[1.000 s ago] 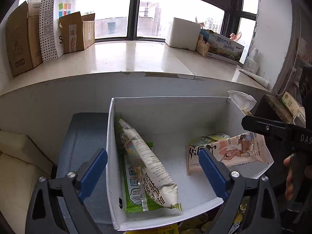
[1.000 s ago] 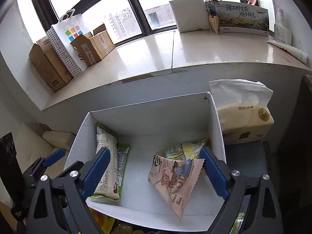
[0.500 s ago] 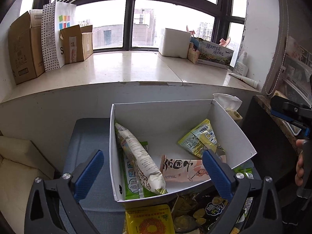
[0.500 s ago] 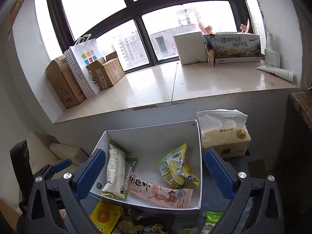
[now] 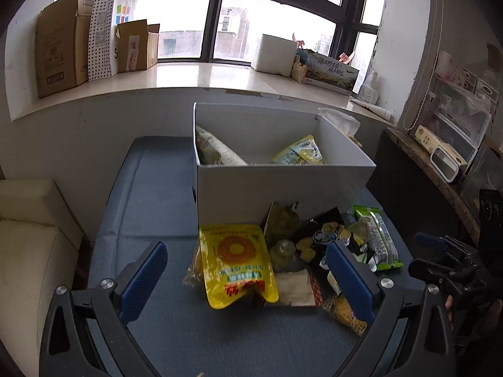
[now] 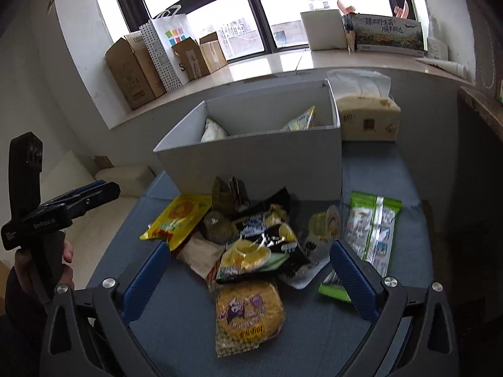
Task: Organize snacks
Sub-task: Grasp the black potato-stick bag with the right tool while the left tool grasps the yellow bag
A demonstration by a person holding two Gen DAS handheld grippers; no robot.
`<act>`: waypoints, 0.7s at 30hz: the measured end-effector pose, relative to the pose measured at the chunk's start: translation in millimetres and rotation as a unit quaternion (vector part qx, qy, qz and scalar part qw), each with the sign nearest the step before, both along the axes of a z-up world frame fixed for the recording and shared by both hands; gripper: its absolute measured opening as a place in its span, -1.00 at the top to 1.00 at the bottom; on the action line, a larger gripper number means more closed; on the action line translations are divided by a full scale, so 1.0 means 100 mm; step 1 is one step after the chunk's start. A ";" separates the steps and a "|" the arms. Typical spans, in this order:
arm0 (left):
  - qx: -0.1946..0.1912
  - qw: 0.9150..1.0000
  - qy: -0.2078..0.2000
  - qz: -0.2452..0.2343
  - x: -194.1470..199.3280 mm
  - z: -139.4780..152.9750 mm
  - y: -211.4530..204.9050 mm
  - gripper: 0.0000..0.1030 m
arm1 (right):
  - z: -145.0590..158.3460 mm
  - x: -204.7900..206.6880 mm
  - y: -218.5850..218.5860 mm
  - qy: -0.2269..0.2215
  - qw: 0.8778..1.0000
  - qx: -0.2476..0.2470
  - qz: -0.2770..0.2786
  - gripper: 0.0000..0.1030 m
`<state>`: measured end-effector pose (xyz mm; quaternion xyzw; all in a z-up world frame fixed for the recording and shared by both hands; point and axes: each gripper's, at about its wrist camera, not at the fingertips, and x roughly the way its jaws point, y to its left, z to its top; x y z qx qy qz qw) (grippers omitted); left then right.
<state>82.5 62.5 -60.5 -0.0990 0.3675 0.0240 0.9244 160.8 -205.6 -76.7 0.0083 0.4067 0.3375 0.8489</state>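
A white box stands on the blue table and holds a cream packet and a yellow-green packet. In front of it lies a pile of snacks: a yellow pouch, a black-and-yellow bag, a yellow corn bag and a green packet. My left gripper is open and empty, above the yellow pouch. My right gripper is open and empty, above the pile.
A tissue pack stands right of the box. A cream sofa lies left of the table. A windowsill behind carries cardboard boxes and a paper bag. A dark shelf stands at the right.
Both grippers have pulled back from over the box and dropped lower. The pink packet lies released in the box, hidden now by the box's front wall. The snack pile has come into view.
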 end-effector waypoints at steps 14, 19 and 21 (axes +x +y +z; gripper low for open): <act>0.003 0.999 0.041 0.003 -0.26 -0.33 -0.08 -1.00 | -0.49 0.28 0.78 -0.030 0.989 -0.140 0.040 -1.00; -0.007 0.999 0.048 0.005 -0.27 -0.36 -0.04 -1.00 | -0.62 0.37 1.02 -0.036 0.979 -0.192 0.065 -1.00; -0.006 0.999 0.051 0.007 -0.28 -0.38 -0.04 -1.00 | -0.67 0.39 1.07 -0.034 0.976 -0.203 0.070 -1.00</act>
